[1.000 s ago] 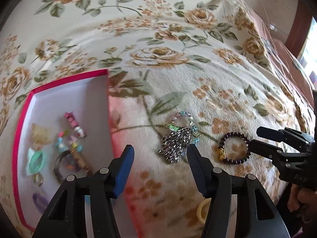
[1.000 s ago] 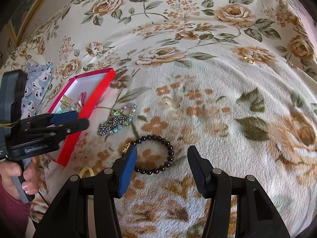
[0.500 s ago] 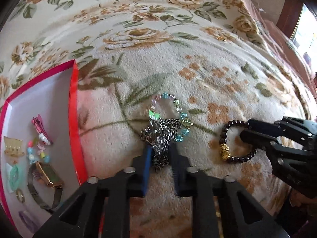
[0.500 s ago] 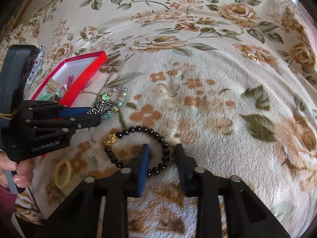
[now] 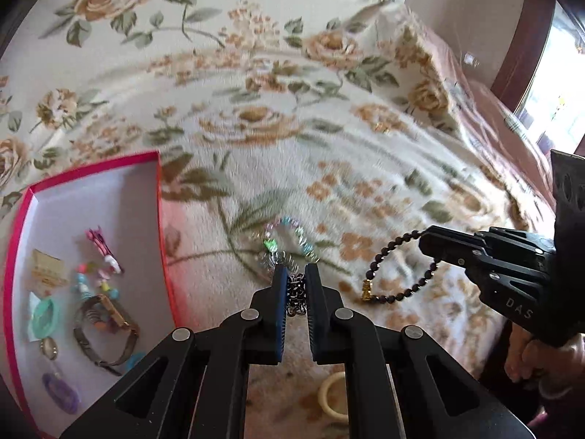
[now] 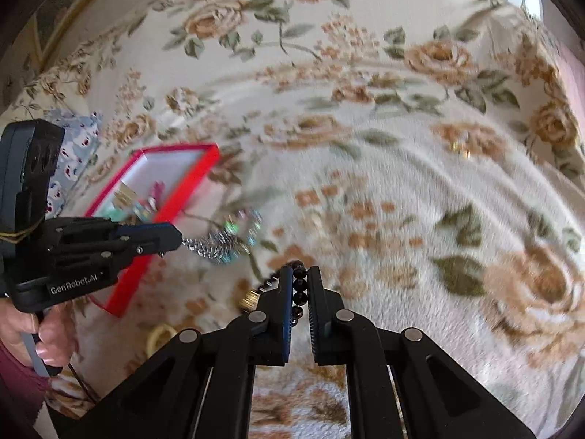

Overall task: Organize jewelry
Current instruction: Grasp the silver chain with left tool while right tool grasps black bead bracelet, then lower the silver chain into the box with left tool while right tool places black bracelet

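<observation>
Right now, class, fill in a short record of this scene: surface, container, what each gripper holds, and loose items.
surface: floral blanket
container: red box, open, holding a watch and small trinkets
left gripper: shut on the silver chain bracelet, jaws just closed
right gripper: shut on the dark bead bracelet, jaws just closed
loose items: pastel bead bracelet; cream ring; small gold piece

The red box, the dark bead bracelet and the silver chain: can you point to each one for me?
red box [image 5: 159, 197], left wrist view, on its right-hand wall.
dark bead bracelet [image 5: 393, 245], left wrist view, on the beads of its upper left arc.
silver chain [image 6: 204, 247], right wrist view, on the hanging links.
</observation>
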The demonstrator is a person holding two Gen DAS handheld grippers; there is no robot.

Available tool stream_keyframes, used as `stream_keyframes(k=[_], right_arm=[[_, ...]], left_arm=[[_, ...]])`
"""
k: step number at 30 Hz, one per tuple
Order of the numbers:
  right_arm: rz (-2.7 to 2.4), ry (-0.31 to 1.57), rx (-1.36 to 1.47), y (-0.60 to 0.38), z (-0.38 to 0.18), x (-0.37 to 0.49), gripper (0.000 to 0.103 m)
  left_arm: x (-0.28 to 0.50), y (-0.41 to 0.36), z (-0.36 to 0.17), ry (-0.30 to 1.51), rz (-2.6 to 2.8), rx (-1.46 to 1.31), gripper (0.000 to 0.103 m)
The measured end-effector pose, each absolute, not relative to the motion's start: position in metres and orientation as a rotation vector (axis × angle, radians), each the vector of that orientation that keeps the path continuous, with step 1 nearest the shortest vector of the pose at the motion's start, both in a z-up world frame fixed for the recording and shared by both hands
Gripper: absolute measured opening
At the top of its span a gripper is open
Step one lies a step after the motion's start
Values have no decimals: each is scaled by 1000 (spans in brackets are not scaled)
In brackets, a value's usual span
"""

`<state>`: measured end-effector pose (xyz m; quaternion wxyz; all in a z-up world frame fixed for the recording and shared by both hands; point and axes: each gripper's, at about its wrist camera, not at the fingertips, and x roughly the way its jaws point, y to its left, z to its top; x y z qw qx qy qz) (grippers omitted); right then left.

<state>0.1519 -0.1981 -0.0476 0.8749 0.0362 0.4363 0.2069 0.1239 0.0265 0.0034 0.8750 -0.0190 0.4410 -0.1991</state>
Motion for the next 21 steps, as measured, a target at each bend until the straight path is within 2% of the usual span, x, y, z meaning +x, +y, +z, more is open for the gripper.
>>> stream_keyframes(k=[13, 21], right_arm=[[497, 814, 86, -182, -4, 145, 7], [573, 773, 79, -157, 15, 140, 7]], left_arm=[[75, 68, 66, 773, -406, -118, 8], [46, 102, 87, 714, -370, -156, 8]])
